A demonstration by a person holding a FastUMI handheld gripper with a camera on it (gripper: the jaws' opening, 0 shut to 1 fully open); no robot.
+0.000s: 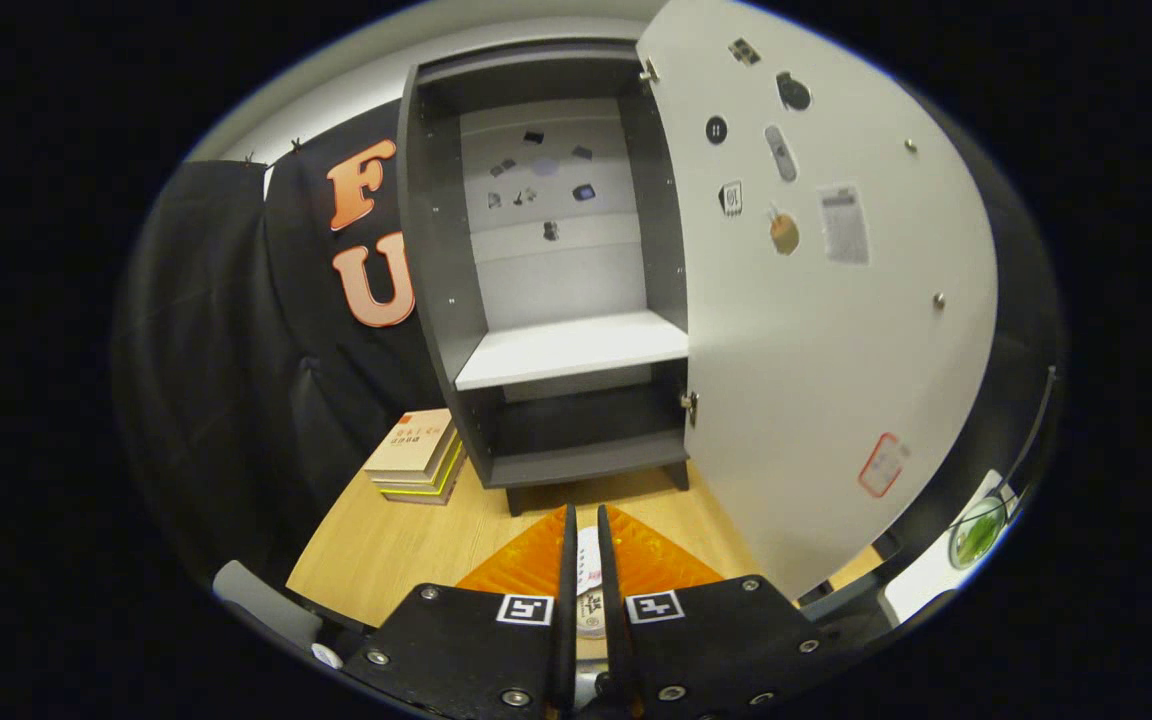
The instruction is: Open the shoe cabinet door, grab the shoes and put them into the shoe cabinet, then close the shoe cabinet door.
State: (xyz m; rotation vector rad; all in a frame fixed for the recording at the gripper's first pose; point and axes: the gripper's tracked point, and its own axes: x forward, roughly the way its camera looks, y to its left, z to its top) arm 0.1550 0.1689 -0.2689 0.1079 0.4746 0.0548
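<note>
- The hand-held gripper (584, 540) has its two fingers drawn close together, clenched on a thin white object with red and dark print (589, 580), which sits pinched in the narrow slot between them; it looks like the edge of a light shoe or slipper, though too little of it shows to be sure.
- Beyond the fingers stands the tall dark grey shoe cabinet (546, 300) on the pale wooden table (386, 540), its large white door (836, 350) swung fully open to the right.
- Inside, a white shelf (571, 348) lies bare, with a low dark compartment beneath it.
- The step in hand appears to be carrying the held item in: keep it level, aim for the middle of the white shelf, and let go only once it rests there.
- The open door's near edge hangs close on the right, so an approach slightly from the left gives more room.
- A stack of tan hardcover books (418, 455) lies left of the cabinet's foot, well clear of a straight path.
</note>
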